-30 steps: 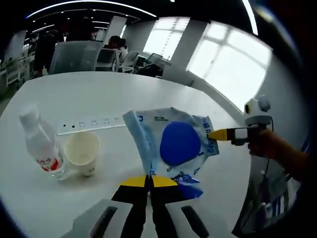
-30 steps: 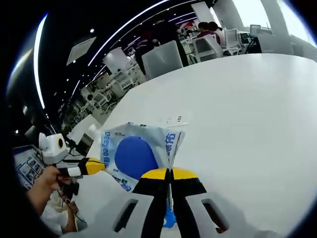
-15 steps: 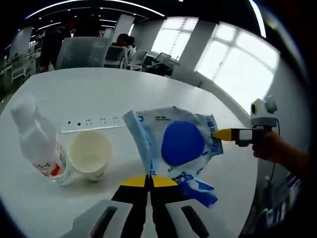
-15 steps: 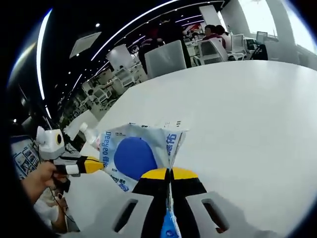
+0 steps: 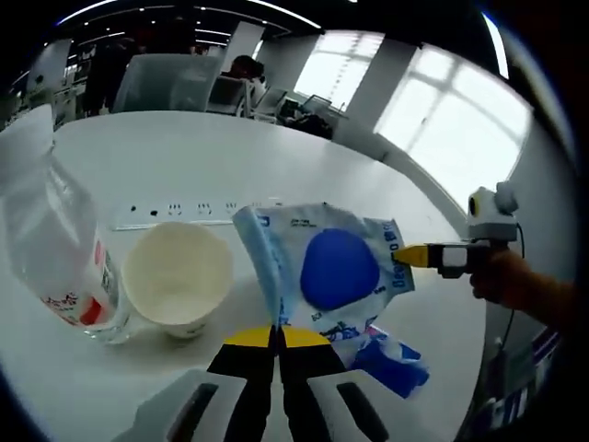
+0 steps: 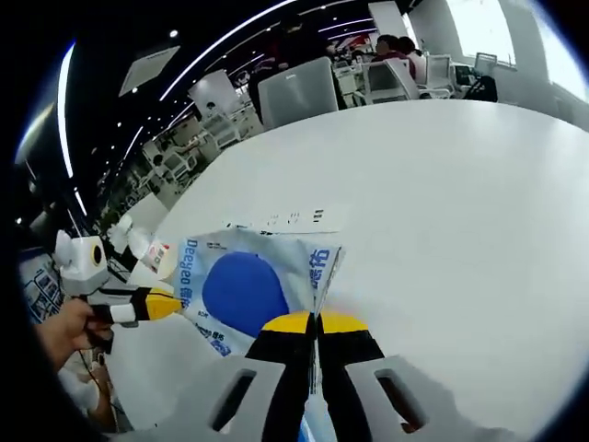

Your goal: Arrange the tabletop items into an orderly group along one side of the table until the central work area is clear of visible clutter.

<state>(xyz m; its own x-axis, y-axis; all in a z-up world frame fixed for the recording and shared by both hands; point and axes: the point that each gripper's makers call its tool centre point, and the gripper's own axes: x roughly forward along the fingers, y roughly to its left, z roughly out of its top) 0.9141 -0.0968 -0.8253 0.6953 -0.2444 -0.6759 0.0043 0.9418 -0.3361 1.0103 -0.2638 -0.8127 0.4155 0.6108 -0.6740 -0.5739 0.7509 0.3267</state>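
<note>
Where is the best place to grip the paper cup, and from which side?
Probably the paper cup is best taken at its rim, from above, with one jaw inside and one outside. It stands upright with its mouth open. The bottle stands very near on one side and the blue packet on the other, so a sideways approach looks crowded.

Blue-and-white pouch [image 6: 247,281] between both tools

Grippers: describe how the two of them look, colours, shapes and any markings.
Both look alike. The left gripper has two black jaws capped with yellow tips, rising from a pale grey body with dark slanted slots. The right gripper is the same from behind. Seen from the side, its tip is a yellow wedge on a white and black body. No cables or sleeves can be made out.
</note>
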